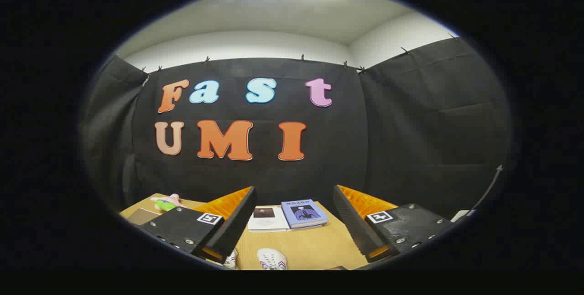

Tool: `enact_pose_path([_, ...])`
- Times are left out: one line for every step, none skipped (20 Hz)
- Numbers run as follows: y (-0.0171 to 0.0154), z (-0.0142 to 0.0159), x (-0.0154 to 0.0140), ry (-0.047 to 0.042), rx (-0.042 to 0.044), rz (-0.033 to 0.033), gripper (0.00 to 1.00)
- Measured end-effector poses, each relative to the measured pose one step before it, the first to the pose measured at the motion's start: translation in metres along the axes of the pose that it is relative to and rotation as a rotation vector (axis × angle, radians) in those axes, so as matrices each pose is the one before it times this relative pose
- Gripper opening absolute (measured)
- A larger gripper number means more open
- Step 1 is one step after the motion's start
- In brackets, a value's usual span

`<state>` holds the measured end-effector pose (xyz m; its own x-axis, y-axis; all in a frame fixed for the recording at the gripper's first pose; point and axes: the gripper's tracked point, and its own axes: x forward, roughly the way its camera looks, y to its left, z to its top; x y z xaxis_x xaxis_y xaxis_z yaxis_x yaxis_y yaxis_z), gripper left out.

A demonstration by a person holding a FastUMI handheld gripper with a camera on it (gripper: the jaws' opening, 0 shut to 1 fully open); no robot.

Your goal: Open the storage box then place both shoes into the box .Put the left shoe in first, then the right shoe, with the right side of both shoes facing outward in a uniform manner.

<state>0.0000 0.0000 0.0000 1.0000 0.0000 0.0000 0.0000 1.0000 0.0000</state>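
My gripper (294,194) is held high above a wooden table (315,245) and stands open, with nothing between its fingers. Far below, between the fingers, the toe of a white shoe (272,258) with red and blue stripes shows on the table. A second white shoe (232,260) peeks out just beside the left finger (228,222), mostly hidden by it. The gripper is well above both shoes and touches neither.
Two books lie at the table's far side beyond the shoes: a white one (268,218) and a blue one (304,213). A small plush toy (167,202) in green and pink lies at the far left. Black cloth walls close the booth behind the table.
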Motion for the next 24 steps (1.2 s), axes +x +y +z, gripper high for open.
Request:
enact_pose_path([0.00062, -0.00083, 0.00129, 0.00108, -0.00050, 0.00374, 0.99])
enact_pose_path([0.00088, 0.00047, 0.00130, 0.00129, -0.00053, 0.00213, 0.99])
enact_pose_path([0.00065, -0.00010, 0.00026, -0.00007, 0.00014, 0.00306, 0.99])
enact_pose_path([0.00125, 0.00084, 0.00058, -0.00164, 0.00064, 0.00316, 0.99])
enact_pose_path([0.00038, 0.00046, 0.00097, -0.00198, -0.00039, 0.00290, 0.99])
enact_pose_path([0.00072, 0.00017, -0.00005, -0.00022, -0.00029, 0.00137, 0.99])
enact_pose_path([-0.00014, -0.00092, 0.00072, 0.00038, -0.00080, 0.00222, 0.99])
enact_pose_path([-0.00031, -0.00022, -0.00047, 0.00155, -0.00066, -0.00074, 0.99])
enact_pose_path([-0.00047, -0.00086, 0.00068, 0.00175, -0.00054, -0.00099, 0.99])
enact_pose_path([0.00062, -0.00008, -0.00009, 0.00078, 0.00004, 0.00007, 0.99])
enact_pose_path([-0.00029, 0.00023, 0.00041, 0.00011, 0.00136, 0.00012, 0.99])
enact_pose_path([-0.00020, 0.00065, -0.00054, -0.00231, 0.00158, -0.00047, 0.99])
enact_pose_path([-0.00116, -0.00016, -0.00062, -0.00201, 0.00149, -0.00079, 0.99])
enact_pose_path([-0.00036, 0.00042, 0.00006, -0.00018, 0.00141, -0.00081, 0.99])
enact_pose_path([-0.00079, -0.00074, -0.00015, 0.00050, 0.00131, -0.00071, 0.99])
enact_pose_path([-0.00077, 0.00035, 0.00001, -0.00117, 0.00129, -0.00032, 0.99])
enact_pose_path([-0.00073, -0.00010, -0.00036, -0.00040, 0.00176, -0.00072, 0.99])
enact_pose_path([-0.00028, -0.00057, -0.00026, 0.00101, 0.00200, 0.00007, 0.99])
enact_pose_path([0.00000, -0.00029, 0.00062, -0.00051, 0.00196, 0.00041, 0.99])
enact_pose_path([0.00023, 0.00001, 0.00038, 0.00004, 0.00206, 0.00016, 0.99])
enact_pose_path([-0.00077, -0.00114, 0.00012, 0.00006, 0.00258, -0.00094, 0.99])
enact_pose_path([-0.00092, -0.00100, 0.00014, 0.00008, 0.00388, -0.00274, 0.99])
enact_pose_path([-0.00087, -0.00125, 0.00038, 0.00149, 0.00532, -0.00112, 0.99])
enact_pose_path([0.00036, -0.00228, 0.00096, 0.00376, 0.00823, 0.00084, 0.99])
